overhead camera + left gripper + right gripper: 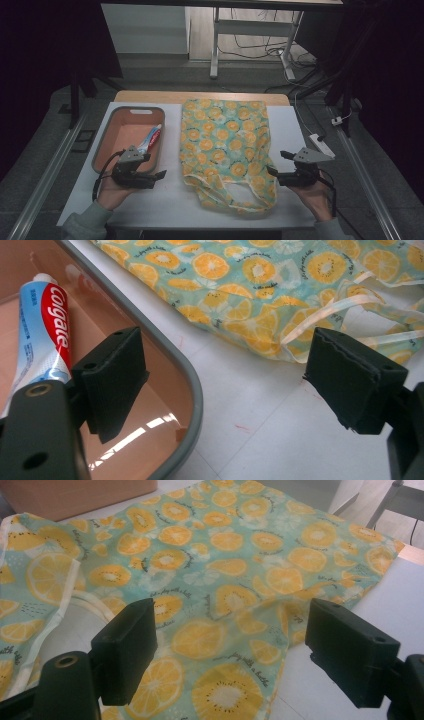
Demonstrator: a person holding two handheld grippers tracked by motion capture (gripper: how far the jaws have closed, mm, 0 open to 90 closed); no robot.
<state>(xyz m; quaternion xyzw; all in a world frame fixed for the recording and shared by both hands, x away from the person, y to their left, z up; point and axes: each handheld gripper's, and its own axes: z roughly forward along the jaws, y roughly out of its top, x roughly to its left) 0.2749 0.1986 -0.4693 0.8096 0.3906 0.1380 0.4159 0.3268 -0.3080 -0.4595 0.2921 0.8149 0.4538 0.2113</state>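
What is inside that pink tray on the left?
A single toothpaste tube lies in the pink tray, along its right wall. The left gripper covers the tray's near corner, so anything there stays hidden.

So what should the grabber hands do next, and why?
Probably the left gripper should reach into the tray for the toothpaste tube. Its jaws stand open and empty beside the tray's near rim, while the fruit-print bag lies flat with its mouth unopened.
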